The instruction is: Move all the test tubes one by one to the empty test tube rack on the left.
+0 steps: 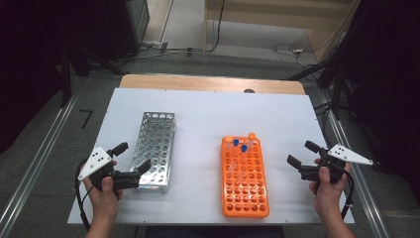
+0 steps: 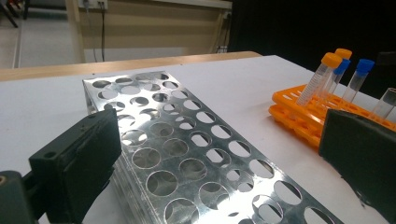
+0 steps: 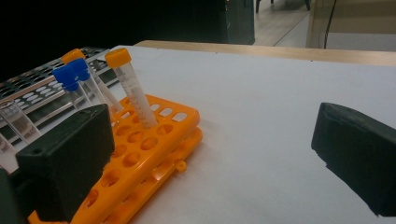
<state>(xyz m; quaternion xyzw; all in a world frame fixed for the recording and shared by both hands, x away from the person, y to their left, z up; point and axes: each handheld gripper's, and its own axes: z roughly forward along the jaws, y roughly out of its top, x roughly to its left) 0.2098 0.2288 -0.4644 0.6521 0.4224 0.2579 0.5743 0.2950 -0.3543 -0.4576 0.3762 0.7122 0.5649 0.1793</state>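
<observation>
1. Your left gripper (image 1: 132, 157) has its jaws spread wide and grips nothing; in the high view one jaw tip lies just beside the near left edge of the metal rack (image 1: 155, 148), though contact cannot be told.
2. Your right gripper (image 1: 303, 154) is also wide open and empty, well to the right of the orange rack (image 1: 244, 183).
3. The metal rack lies left of centre on the white bench (image 1: 208, 109), its holes empty.
4. The orange rack lies right of centre; capped tubes (image 3: 130, 86), orange and blue topped, stand tilted at its far end.
</observation>
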